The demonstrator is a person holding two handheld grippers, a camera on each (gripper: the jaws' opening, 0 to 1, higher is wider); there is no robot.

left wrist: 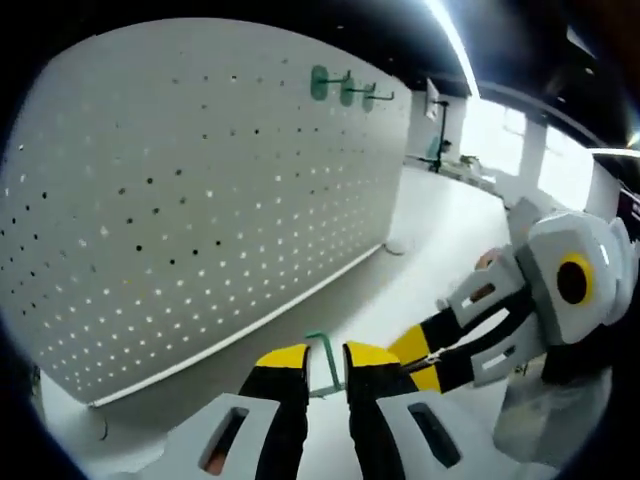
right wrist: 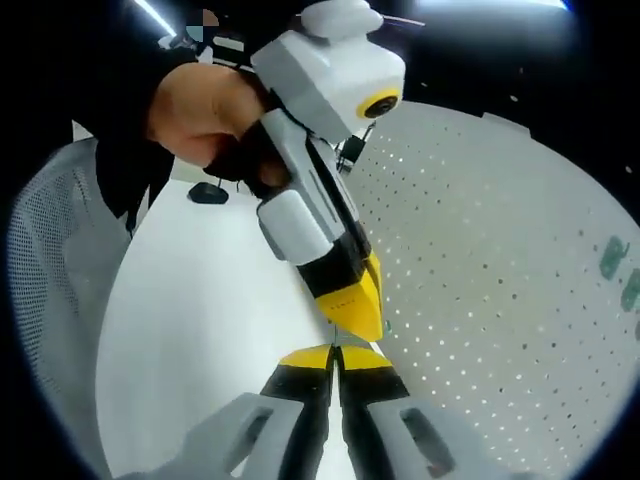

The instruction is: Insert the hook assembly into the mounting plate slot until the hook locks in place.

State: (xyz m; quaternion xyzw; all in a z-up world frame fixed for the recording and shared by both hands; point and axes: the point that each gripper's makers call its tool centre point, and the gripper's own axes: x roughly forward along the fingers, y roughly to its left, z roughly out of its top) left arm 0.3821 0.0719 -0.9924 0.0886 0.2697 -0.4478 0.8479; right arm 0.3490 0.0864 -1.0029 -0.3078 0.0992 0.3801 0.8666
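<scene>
A thin green hook assembly (left wrist: 326, 364) stands upright in the narrow gap between my left gripper's (left wrist: 327, 356) yellow-tipped jaws, which look closed on it. My right gripper (left wrist: 424, 352) reaches in from the right, its tips pressed against the left gripper's right jaw. In the right gripper view my right gripper (right wrist: 335, 356) has its jaws pressed together, and whether they pinch part of the hook is hidden. A hand holds the left gripper (right wrist: 358, 305) just above them, with a sliver of the green hook (right wrist: 387, 326) beside its tip. The white perforated mounting plate (left wrist: 200, 200) stands upright behind.
Three green hooks (left wrist: 345, 88) hang near the plate's top edge and appear again as green hooks (right wrist: 612, 258). The white table (right wrist: 190, 300) carries a small black object (right wrist: 208, 192). A mesh chair back (right wrist: 50, 280) stands at the left. A cluttered desk (left wrist: 440, 155) lies far off.
</scene>
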